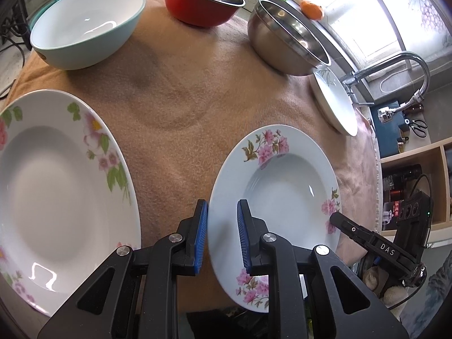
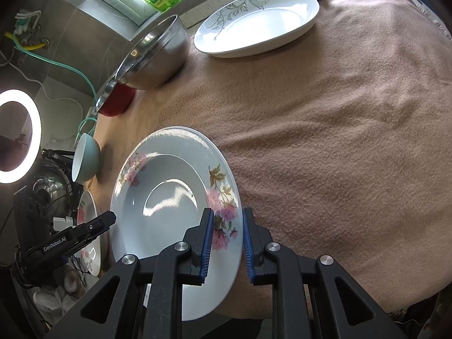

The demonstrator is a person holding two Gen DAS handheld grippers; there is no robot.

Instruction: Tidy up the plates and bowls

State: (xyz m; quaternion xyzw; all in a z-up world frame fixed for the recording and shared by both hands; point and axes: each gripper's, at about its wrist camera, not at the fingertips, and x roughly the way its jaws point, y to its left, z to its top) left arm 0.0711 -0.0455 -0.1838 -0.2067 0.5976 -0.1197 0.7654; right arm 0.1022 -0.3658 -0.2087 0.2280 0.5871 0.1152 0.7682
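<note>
A white deep plate with pink flowers (image 1: 282, 186) (image 2: 169, 197) is held by both grippers at opposite sides of its rim. My left gripper (image 1: 222, 237) is shut on the rim's left side, one blue pad above and one below. My right gripper (image 2: 227, 245) is shut on the rim's right side in the same way. Each gripper's tip shows in the other view: right gripper (image 1: 336, 217), left gripper (image 2: 108, 217). The plate sits tilted over the near edge of the tan cloth (image 2: 339, 141); whether it touches the cloth I cannot tell.
A larger floral plate (image 1: 56, 183) lies to the left. At the back stand a teal bowl (image 1: 87, 22), a red bowl (image 1: 203, 0) and a steel bowl (image 1: 285, 39). A white leaf-pattern plate (image 2: 254, 25) lies near the faucet (image 1: 395, 62). A ring light (image 2: 17, 135) glows at left.
</note>
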